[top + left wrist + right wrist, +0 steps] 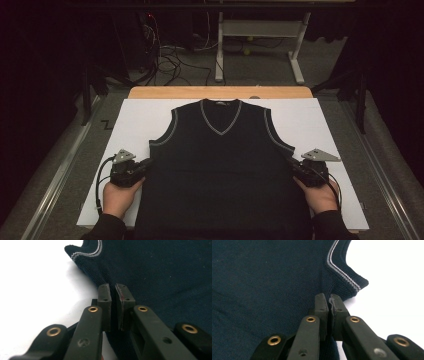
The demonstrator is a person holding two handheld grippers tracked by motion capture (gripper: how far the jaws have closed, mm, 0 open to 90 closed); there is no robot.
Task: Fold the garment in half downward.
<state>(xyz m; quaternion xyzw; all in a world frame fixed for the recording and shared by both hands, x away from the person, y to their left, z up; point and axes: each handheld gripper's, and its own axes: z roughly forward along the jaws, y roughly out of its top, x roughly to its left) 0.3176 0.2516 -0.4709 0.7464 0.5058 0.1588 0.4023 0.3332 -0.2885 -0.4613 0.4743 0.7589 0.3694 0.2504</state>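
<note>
A white board covers the tabletop. The dark vest lies flat at its centre. At 9 o'clock the left gripper has its jaws closed on the vest's side edge; at 3 o'clock the right gripper pinches the opposite edge.

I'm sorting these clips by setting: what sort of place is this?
Probably a lab or workshop data-recording station, not a home: a dark sweater vest lies flat on a white board over a wooden table, with loose cables on the floor and a metal table frame behind.
</note>
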